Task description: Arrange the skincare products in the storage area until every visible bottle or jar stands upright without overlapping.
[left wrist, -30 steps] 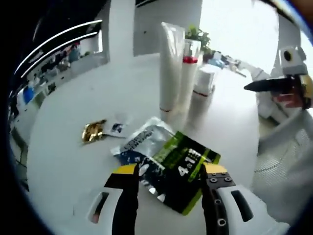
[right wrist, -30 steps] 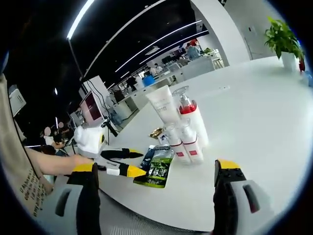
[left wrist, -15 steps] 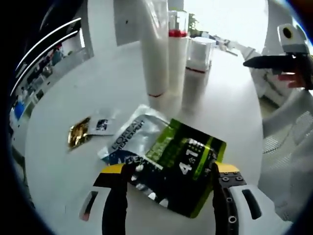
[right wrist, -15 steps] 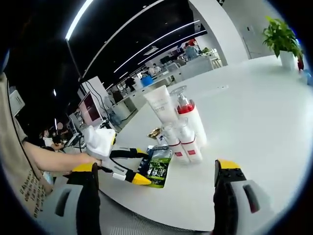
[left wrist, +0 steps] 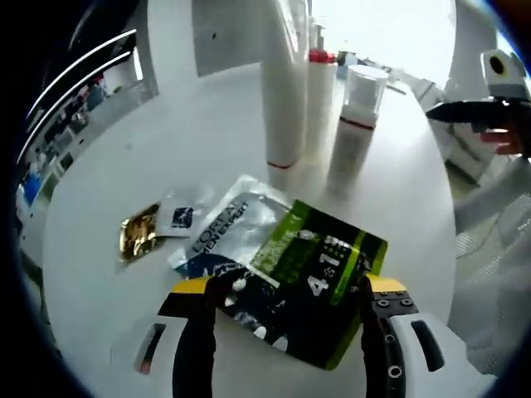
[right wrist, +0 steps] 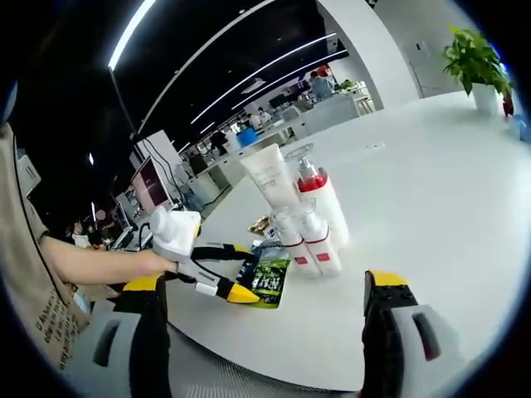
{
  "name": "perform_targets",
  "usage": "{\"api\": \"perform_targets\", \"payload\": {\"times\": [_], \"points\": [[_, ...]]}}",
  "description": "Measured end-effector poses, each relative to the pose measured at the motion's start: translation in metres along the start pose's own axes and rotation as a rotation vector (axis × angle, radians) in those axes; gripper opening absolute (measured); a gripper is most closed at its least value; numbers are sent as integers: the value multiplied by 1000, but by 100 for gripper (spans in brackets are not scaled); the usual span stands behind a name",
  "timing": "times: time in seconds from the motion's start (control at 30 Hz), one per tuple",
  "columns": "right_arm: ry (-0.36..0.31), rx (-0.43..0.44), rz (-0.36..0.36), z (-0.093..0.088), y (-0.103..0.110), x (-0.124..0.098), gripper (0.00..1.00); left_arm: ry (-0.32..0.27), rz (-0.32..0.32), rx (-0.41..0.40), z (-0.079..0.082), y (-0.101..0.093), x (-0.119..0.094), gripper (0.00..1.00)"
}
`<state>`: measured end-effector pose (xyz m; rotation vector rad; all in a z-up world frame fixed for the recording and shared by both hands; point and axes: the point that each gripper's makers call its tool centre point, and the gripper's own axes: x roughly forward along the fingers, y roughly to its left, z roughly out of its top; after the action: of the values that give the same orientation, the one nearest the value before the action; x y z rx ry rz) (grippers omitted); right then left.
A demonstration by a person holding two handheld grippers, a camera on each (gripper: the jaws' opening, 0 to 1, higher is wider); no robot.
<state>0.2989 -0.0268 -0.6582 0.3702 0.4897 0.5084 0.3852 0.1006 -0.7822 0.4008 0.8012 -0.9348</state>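
- Two flat sachets lie overlapped near the table's near edge, between the spread jaws of the left tongs: a silver sachet partly under a green-and-black sachet.
- Left of them, by the silver sachet's corner, lie a small gold packet and a small clear packet, touching each other.
- Further in on the table, four containers stand upright in a tight cluster: a tall white tube standing on its cap end, a red-collared pump bottle just behind it, and a shorter white bottle with a red band beside them; a second short bottle shows beside its twin in the right gripper view.
- The left tongs are released, jaws wide and gripping nothing, tips low over the sachets; whether they touch the table I cannot tell.
- The right tongs are likewise released and hold nothing, off the table's near edge, well apart from the bottles.
- A potted plant stands toward the table's far right edge.
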Motion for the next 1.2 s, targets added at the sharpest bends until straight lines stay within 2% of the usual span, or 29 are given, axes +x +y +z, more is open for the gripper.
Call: {"api": "perform_targets", "payload": {"times": [0.6,0.77,0.9,1.2], "points": [[10,-18,2,-2,1,0,98,46,-5,22,-3,-4,-2,74],[9,-22,1,-2,1,0,98,28,2,4,0,-2,-12,76],[9,-25,1,-2,1,0,98,7,0,-21,2,-4,-21,81],[21,-51,8,-5,5,0,97,-21,20,-57,-4,-10,-42,88]]}}
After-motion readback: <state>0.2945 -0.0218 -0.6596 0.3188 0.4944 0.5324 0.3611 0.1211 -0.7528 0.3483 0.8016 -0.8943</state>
